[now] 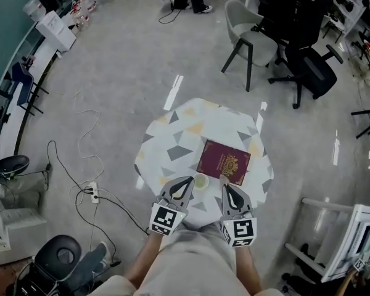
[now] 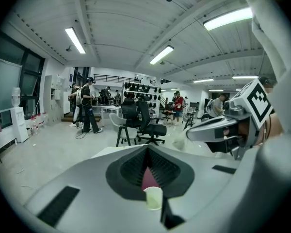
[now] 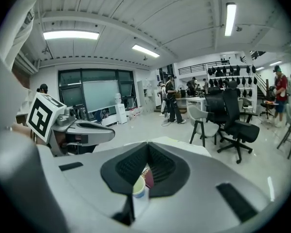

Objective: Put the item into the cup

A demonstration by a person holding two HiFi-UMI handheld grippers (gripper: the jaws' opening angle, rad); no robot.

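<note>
A small pale cup [image 1: 201,182] stands near the front edge of the round patterned table [image 1: 172,125]. A maroon booklet with a gold crest [image 1: 224,161] lies flat just behind it to the right. My left gripper [image 1: 189,179] is shut and empty, its tips just left of the cup. On the cup's right my right gripper [image 1: 223,181] is also shut with nothing in it, tips at the booklet's near edge. In the left gripper view the cup [image 2: 153,197] and booklet [image 2: 148,178] show below the closed jaws [image 2: 148,147]. The right gripper view shows the cup [image 3: 139,187] under its jaws [image 3: 148,144].
A grey chair [image 1: 250,39] and a black office chair [image 1: 308,66] stand on the floor beyond the table. Cables and a power strip [image 1: 92,193] lie on the floor at the left. A white rack [image 1: 351,239] stands at the right. People stand far off across the room.
</note>
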